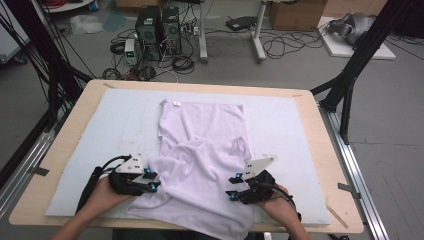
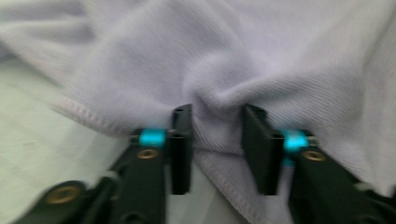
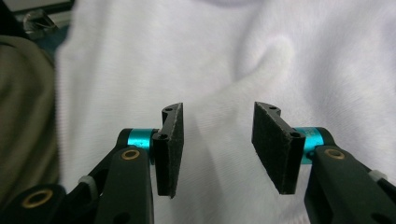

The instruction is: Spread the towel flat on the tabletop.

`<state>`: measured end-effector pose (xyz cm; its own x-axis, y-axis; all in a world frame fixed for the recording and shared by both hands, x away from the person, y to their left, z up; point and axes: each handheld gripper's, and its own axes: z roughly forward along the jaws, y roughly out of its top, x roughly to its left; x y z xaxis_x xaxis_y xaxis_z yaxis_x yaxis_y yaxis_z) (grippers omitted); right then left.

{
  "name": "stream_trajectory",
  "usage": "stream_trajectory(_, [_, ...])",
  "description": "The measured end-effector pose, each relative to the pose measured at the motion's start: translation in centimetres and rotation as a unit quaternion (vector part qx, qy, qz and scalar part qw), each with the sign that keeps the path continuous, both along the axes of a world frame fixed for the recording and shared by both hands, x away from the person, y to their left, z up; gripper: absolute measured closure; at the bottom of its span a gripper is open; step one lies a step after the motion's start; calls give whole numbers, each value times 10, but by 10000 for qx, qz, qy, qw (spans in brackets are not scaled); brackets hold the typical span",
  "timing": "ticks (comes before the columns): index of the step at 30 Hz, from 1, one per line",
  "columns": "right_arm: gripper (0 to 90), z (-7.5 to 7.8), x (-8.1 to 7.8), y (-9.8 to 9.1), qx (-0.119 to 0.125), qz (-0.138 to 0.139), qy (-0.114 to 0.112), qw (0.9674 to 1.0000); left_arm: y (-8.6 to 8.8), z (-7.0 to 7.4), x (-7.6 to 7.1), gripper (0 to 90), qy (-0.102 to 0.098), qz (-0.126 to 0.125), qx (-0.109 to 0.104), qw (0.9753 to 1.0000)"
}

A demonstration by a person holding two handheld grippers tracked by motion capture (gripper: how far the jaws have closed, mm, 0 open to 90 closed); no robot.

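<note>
A pale lilac garment (image 1: 200, 130) lies on the white mat (image 1: 285, 120). Its far half is spread flat and its near half is rumpled and folded over. My left gripper (image 1: 153, 181) sits at the garment's near left edge. In the left gripper view, a raised fold of the garment (image 2: 217, 93) with a stitched hem stands between the parted jaws of the left gripper (image 2: 217, 112). My right gripper (image 1: 232, 186) is at the near right edge. In the right gripper view, the right gripper (image 3: 218, 112) hovers open over smooth garment cloth (image 3: 233, 56), with nothing between its pads.
The mat covers a wooden table (image 1: 320, 150) whose near edge is by the person's hands. Black frame posts (image 1: 350, 75) stand at both sides. On the floor behind are computer towers (image 1: 157, 27), cables and boxes.
</note>
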<state>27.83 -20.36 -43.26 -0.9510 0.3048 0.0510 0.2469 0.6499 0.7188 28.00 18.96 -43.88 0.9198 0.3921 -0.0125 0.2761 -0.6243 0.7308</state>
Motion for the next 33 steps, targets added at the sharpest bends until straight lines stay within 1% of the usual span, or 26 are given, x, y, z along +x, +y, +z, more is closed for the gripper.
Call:
stream_trajectory(1, [573, -3, 2, 2, -86, 4, -9, 10000, -1, -1, -1, 746, 12, -45, -72, 10000])
stream_trajectory(2, [603, -6, 3, 5, -216, -7, 26, 9998, -2, 0, -2, 816, 29, -56, -43, 10000])
stream_trajectory(3, [680, -8, 4, 5, -149, -14, 6, 9999, -2, 1, -4, 836, -37, -79, 28, 10000])
stream_trajectory(4, [737, -9, 4, 4, -84, -37, 14, 10000, -1, 2, -5, 847, 11, -100, 49, 9999])
stream_trajectory(6, [847, -10, 3, 3, -38, 56, 93, 9999, 1, 2, -10, 854, 84, -117, 35, 9999])
stream_trajectory(7, [856, -9, 1, 4, -51, 119, 18, 9999, 2, 3, -13, 855, 102, -151, 35, 9998])
stream_trajectory(10, [869, -8, -8, 3, -54, 293, 72, 9995, 8, 5, -27, 857, 109, -240, 64, 9996])
stream_trajectory(11, [900, -7, -12, 2, -39, 344, 55, 9994, 11, 6, -31, 857, 77, -266, 97, 9996])
stream_trajectory(15, [900, -2, -33, -9, 3, 360, 32, 9993, 26, 13, -46, 855, -66, -260, -38, 9996])
stream_trajectory(16, [896, 0, -39, -13, 15, 344, 2, 9994, 28, 16, -48, 852, -99, -294, -88, 9995])
stream_trajectory(17, [887, 2, -43, -16, 35, 301, -19, 9995, 28, 17, -49, 840, -111, -242, -191, 9995])
stream_trajectory(18, [819, 5, -44, -19, 86, 251, -43, 9996, 29, 20, -47, 810, -184, -274, -165, 9993])
stream_trajectory(20, [729, 9, -39, -21, 195, 97, -53, 9997, 28, 25, -42, 707, -236, -112, -303, 9992])
stream_trajectory(21, [718, 10, -36, -21, 208, 62, -86, 9997, 27, 27, -38, 658, -294, -13, -370, 9989])
stream_trajectory(22, [686, 11, -31, -19, 193, 69, -131, 9997, 26, 30, -33, 642, -353, 51, -475, 9982])
stream_trajectory(23, [616, 11, -24, -16, 154, 14, -221, 9996, 25, 32, -30, 619, -391, 91, -506, 9979])
stream_trajectory(24, [600, 11, -20, -14, 141, -40, -211, 9997, 22, 33, -25, 585, -423, 162, -526, 9976])
stream_trajectory(25, [580, 9, -13, -11, 134, -44, -186, 9997, 19, 32, -20, 556, -422, 214, -522, 9975])
stream_trajectory(26, [552, 7, -7, -8, 140, -37, -198, 9997, 15, 30, -12, 546, -344, 191, -439, 9983])
stream_trajectory(27, [538, 4, -1, -4, 64, -68, -134, 9999, 12, 26, -8, 533, -271, 196, -376, 9987])
stream_trajectory(28, [530, 2, 3, -2, -3, -80, -111, 9999, 8, 22, -4, 525, -218, 167, -227, 9994])
stream_trajectory(29, [529, -2, 5, 1, -73, -81, -51, 9999, 4, 15, 0, 528, -125, 161, -150, 9997])
stream_trajectory(30, [530, -6, 7, 4, -196, -59, -29, 9998, -1, 7, 4, 538, -5, 71, 80, 9999])
stream_trajectory(31, [541, -9, 8, 6, -191, -78, -53, 9998, -3, 1, 5, 595, 20, -5, 247, 9997])
stream_trajectory(32, [552, -10, 8, 5, -142, -138, -18, 9998, -3, -1, 3, 626, -60, -11, 52, 10000])
stream_trajectory(33, [604, -10, 7, 5, -110, -226, 8, 9997, -3, -2, 3, 724, 53, -15, -32, 10000])
